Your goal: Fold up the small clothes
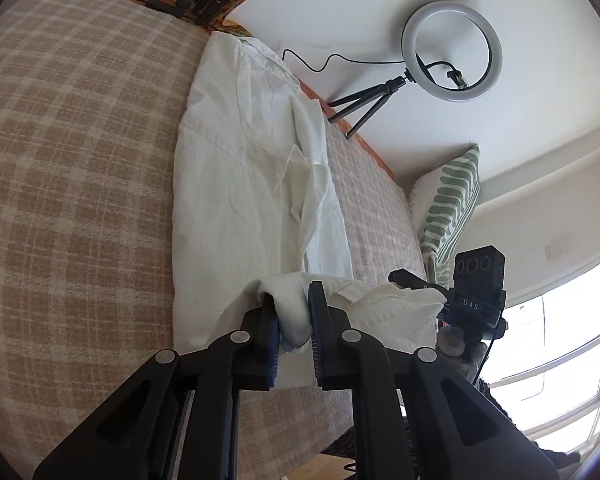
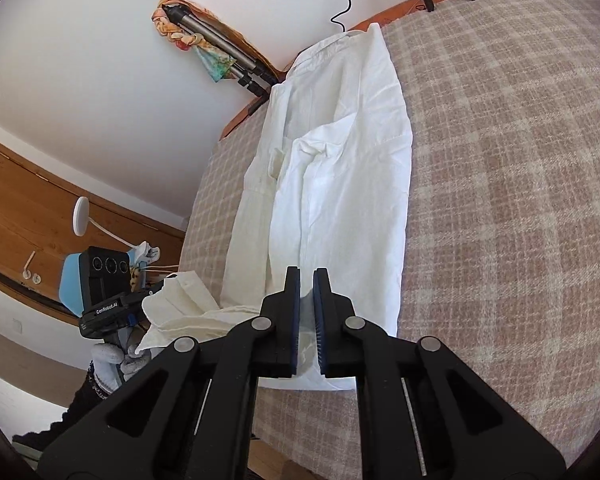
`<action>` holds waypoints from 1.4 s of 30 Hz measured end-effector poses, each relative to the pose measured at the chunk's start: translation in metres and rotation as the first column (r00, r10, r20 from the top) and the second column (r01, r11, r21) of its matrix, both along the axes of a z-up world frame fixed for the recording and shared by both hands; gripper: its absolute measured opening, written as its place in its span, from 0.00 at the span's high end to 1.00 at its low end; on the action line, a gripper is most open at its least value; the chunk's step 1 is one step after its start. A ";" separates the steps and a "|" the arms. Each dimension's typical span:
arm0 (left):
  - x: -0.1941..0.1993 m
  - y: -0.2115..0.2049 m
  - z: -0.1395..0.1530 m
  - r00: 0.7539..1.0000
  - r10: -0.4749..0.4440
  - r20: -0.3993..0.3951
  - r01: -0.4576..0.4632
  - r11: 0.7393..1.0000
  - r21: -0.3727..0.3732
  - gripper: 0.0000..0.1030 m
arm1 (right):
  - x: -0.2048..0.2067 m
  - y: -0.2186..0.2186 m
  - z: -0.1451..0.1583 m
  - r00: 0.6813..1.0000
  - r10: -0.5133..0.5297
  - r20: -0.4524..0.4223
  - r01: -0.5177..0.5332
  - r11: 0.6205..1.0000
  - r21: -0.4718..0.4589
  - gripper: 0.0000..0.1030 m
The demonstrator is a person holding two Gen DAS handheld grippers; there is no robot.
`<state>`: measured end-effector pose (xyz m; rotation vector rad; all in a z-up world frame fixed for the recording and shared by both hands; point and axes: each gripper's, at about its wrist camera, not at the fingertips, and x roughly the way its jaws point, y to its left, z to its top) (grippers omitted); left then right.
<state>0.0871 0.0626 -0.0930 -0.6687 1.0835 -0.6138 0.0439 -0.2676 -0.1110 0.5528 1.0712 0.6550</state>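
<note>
Sides folded in; left gripper and right gripper each clamp the white shirt hem at 6 o'clock, the lengthwise fold remaining.

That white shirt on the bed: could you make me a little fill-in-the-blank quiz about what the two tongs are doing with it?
1. The white shirt lies on a beige ____ blanket.
2. Both the left tongs and the right tongs are shut on the shirt's near ____.
3. Beyond the bed's far edge stands a round ____ light on a small tripod.

Missing words: checked; hem; ring
</note>
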 end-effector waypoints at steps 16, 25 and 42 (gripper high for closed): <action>0.054 0.010 -0.011 0.998 0.053 -0.027 -0.051 0.996 0.066 0.62 | 0.077 -0.010 -0.010 1.000 0.018 -0.022 -0.018 1.000 0.017 0.50; 0.036 0.030 -0.009 0.998 0.061 0.017 -0.063 0.995 0.081 0.53 | 0.038 -0.024 -0.008 1.000 0.018 0.024 -0.015 0.994 -0.112 0.44; 0.015 0.014 -0.024 0.999 -0.008 0.033 0.004 0.993 0.114 0.95 | 0.038 0.036 0.009 0.972 0.136 0.192 -0.055 0.926 -0.373 0.96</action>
